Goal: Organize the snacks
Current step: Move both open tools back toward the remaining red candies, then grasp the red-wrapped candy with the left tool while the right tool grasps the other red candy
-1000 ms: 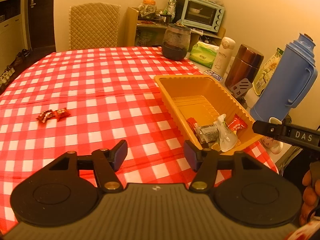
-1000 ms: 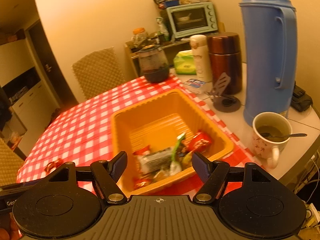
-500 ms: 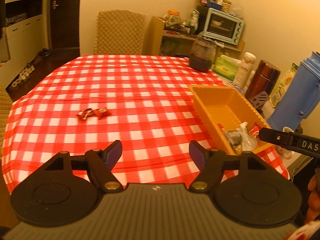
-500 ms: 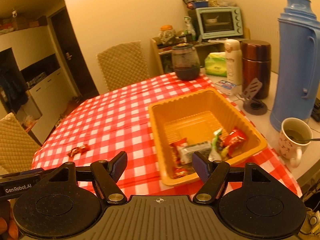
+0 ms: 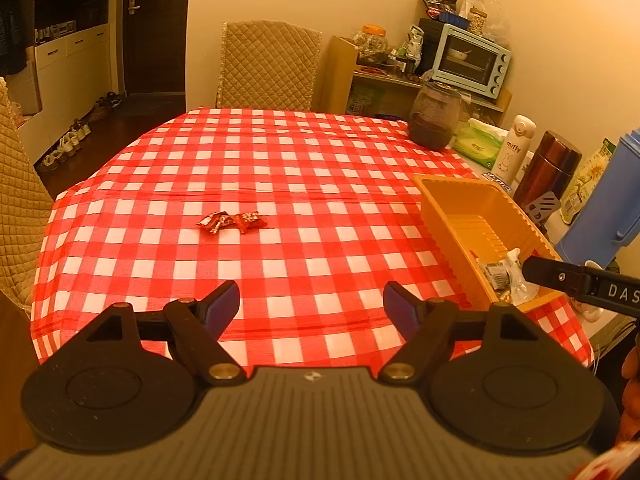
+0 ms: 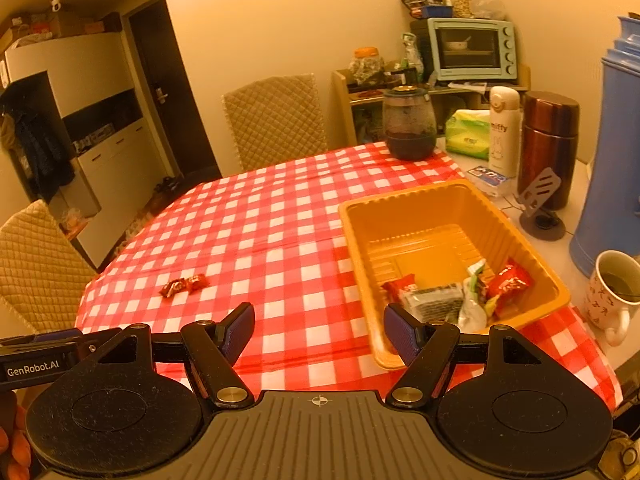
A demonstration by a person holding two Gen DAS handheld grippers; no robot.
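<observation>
Two small red wrapped candies [image 5: 232, 222] lie side by side on the red checked tablecloth [image 5: 280, 168], left of the orange plastic bin [image 5: 460, 196]. The same candies [image 6: 184, 285] show left of the bin [image 6: 404, 208] in the right wrist view. Several snack packets [image 6: 460, 296] rest in the bin's near end. My left gripper [image 5: 312, 304] hovers over the cloth's near edge, its jaws opening with nothing between them. My right gripper [image 6: 319, 330] stands open and empty, near the bin's front left corner.
A dark glass jar [image 6: 409, 124], a green tissue pack [image 6: 466, 134], a white bottle [image 6: 503, 132], a brown flask [image 6: 550, 144], a blue thermos [image 6: 612, 160] and a mug [image 6: 614, 292] crowd the right side. Quilted chairs [image 5: 268, 64] stand at the far and left edges.
Both grippers have drawn back and swung left, so more of the table and the two candies now show. The left jaws have spread wider; the right jaws kept their gap.
</observation>
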